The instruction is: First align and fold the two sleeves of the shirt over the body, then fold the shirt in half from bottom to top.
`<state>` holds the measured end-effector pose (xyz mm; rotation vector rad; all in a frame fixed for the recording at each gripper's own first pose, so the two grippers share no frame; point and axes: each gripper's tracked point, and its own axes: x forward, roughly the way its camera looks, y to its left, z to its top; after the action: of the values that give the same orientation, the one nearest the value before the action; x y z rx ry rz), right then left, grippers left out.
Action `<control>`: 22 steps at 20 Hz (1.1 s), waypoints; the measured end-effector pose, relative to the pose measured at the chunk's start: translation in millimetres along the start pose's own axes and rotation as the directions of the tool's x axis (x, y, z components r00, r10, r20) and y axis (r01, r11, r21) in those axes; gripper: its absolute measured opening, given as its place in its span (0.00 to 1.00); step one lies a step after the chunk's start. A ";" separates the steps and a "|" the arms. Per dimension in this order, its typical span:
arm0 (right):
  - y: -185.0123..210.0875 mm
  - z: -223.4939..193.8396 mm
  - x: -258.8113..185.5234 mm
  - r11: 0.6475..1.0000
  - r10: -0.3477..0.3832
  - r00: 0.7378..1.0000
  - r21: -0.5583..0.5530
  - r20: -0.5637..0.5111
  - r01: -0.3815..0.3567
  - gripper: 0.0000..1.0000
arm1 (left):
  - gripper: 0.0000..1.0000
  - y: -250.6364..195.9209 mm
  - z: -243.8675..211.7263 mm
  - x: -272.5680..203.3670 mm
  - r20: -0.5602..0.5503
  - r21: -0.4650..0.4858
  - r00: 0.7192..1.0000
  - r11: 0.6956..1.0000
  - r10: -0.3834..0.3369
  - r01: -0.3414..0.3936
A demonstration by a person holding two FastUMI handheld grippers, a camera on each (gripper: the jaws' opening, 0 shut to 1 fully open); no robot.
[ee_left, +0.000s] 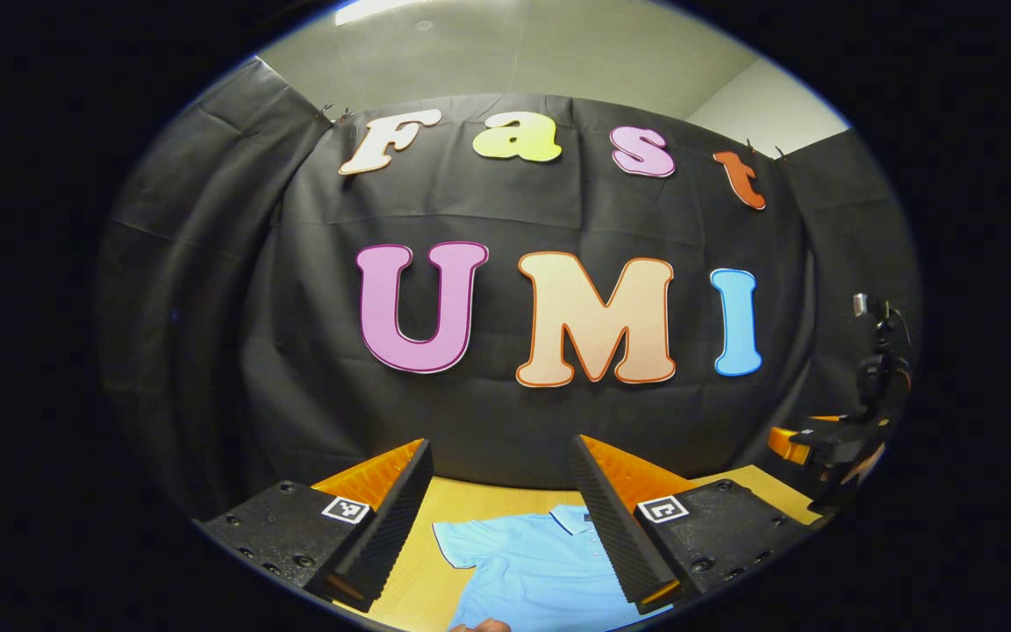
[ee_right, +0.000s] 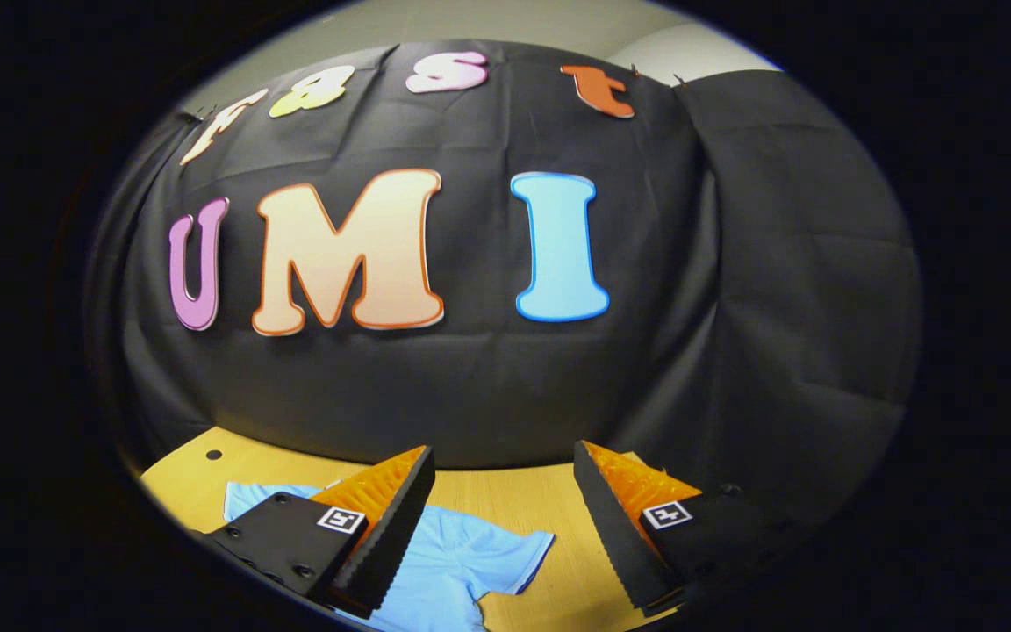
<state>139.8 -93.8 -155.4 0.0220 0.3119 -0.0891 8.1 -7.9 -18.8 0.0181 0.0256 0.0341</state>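
Both grippers are up in the air, well above the table (ee_right: 541, 500), and nothing is folded yet as far as these views show. In the left gripper view, the left gripper (ee_left: 501, 518) has its fingers spread wide apart with nothing between them. Below and ahead of it, framed in the gap between its fingers, lies the light blue shirt (ee_left: 527, 566), flat on the wooden tabletop with its collar (ee_left: 571, 518) pointing away toward the booth wall. One short sleeve (ee_left: 453, 540) juts out toward this gripper's left finger side, laid out and unfolded.

Over to the right gripper view: the right gripper (ee_right: 505, 518) is also wide open and empty. The shirt sits low under its left finger, and the other sleeve (ee_right: 514, 553) sticks out flat into the gap between the fingers, clearly not turned over the body yet. Far off to the right of the left gripper's view, you can catch that second tool held up at the edge of the scene.

At the very bottom edge of the left gripper view there's a sliver of what looks like a hand (ee_left: 481, 625), too little to say more.

So my read: this is the very start. Both sleeves are out, the hem is hidden from view, and both sleeve folds plus the bottom-to-top fold are all left to do.
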 end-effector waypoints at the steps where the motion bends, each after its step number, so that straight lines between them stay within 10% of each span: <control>1: -1.7 -10.3 9.8 1.000 -0.009 1.000 -0.014 -0.019 0.008 0.99 | 0.95 3.3 -2.6 1.5 -0.010 0.003 1.000 1.000 0.003 -0.003; 13: -20.6 -125.3 68.9 0.994 -0.089 0.961 -0.078 -0.262 0.071 0.99 | 0.94 26.5 -19.1 25.3 -0.054 0.046 0.999 0.999 -0.001 0.004; 22: -24.2 -217.5 84.9 0.993 -0.120 0.881 -0.059 -0.457 0.105 0.99 | 0.94 49.2 -39.7 37.0 -0.099 0.030 0.994 0.999 0.036 -0.033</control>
<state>151.6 -117.3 -388.6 -0.0077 0.7925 -0.1958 42.4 43.2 -58.6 0.0449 0.1255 0.0694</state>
